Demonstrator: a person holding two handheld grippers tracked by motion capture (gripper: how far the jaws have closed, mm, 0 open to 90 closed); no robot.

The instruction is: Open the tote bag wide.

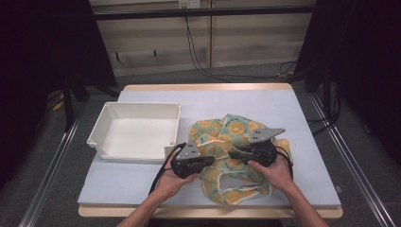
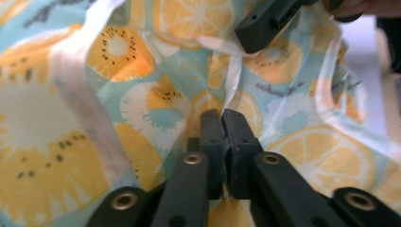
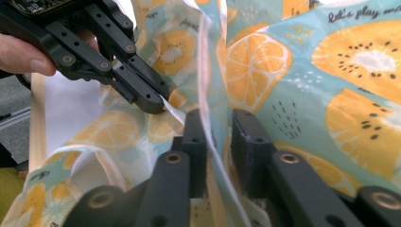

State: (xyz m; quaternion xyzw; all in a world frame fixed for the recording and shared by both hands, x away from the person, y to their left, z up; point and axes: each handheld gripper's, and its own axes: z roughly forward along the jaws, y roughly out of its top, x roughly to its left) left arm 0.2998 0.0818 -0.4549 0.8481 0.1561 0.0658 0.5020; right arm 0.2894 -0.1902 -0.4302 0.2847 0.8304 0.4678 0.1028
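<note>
The left gripper [image 2: 222,116] is seen with its jaws pressed together on a thin fold of the fruit-print cloth [image 1: 227,142], the fabric pinched at their tips. The right gripper [image 3: 222,125] has its jaws a little apart, with a white-edged fold of the cloth standing between them; whether the pads already press on it cannot be told.

The cloth lies crumpled on the table [image 1: 283,101], just right of the white tray [image 1: 137,132], with both grippers set on its near side and close to each other.

A slip is judged likely if the cloth is pulled before the right jaws are closed on the edge. More than one layer may also be caught by the left jaws, so that the cloth would bunch instead of spreading.

The cloth's true outline is lost in its folds, and how many layers are held cannot be made out.
</note>
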